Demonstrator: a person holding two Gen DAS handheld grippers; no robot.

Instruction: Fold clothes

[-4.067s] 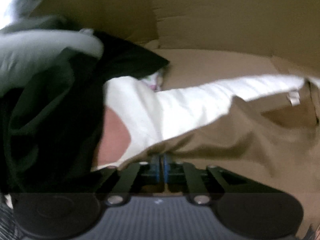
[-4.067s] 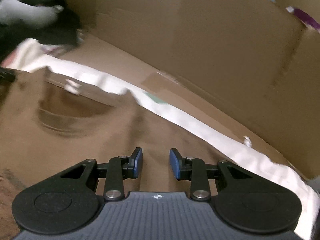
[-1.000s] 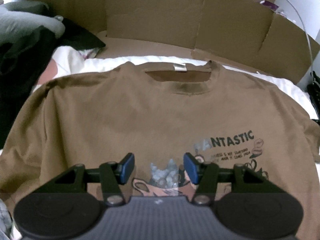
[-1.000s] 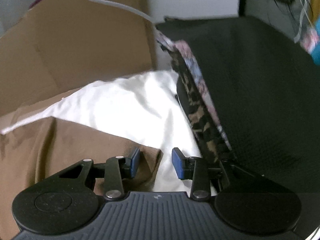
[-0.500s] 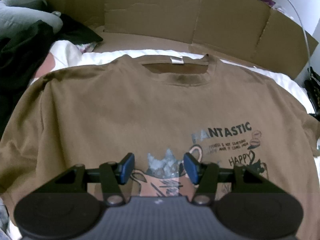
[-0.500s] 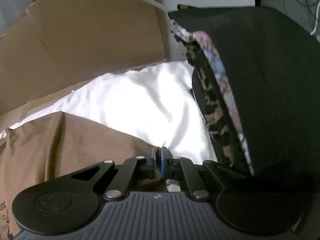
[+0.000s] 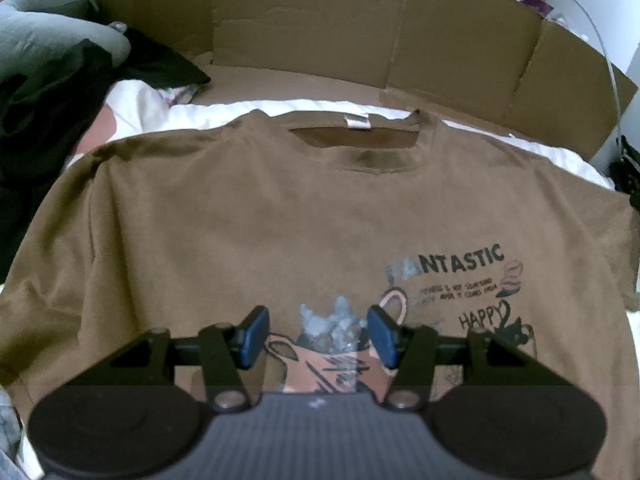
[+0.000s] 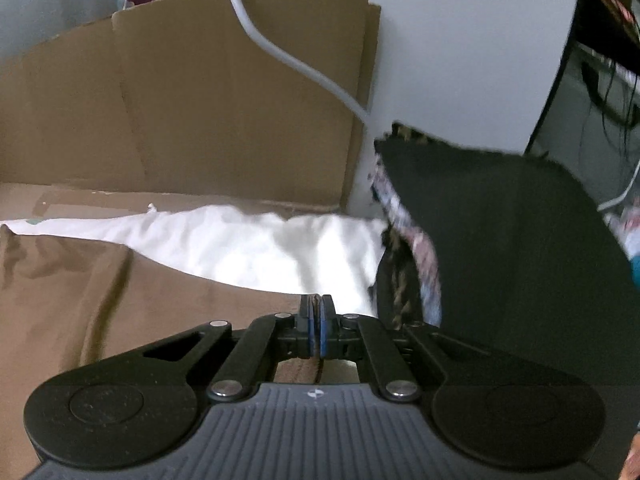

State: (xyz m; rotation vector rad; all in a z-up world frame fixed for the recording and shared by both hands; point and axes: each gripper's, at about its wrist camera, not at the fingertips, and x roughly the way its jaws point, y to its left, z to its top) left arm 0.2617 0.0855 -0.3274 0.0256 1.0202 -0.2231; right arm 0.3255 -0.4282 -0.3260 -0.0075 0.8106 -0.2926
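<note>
A brown T-shirt [image 7: 248, 216] with a printed cat and the word FANTASTIC lies spread face up on a white sheet [image 7: 208, 110], collar at the far side. My left gripper [image 7: 318, 334] hovers open above the shirt's lower front, nothing between its blue pads. In the right wrist view the same brown T-shirt [image 8: 120, 292] lies at the left, and my right gripper [image 8: 316, 330] is shut on the edge of its sleeve, lifting the fabric a little off the white sheet [image 8: 256, 248].
Cardboard walls [image 7: 320, 28] stand behind the bed. A pile of dark and grey clothes [image 7: 44, 92] lies at the far left. A black cloth-covered object with a patterned edge [image 8: 500, 240] rises right beside my right gripper; a grey cable [image 8: 288, 56] hangs over the cardboard.
My right gripper shut on the brown sleeve edge, then rose and rolled with it. The left gripper stayed in place, still open.
</note>
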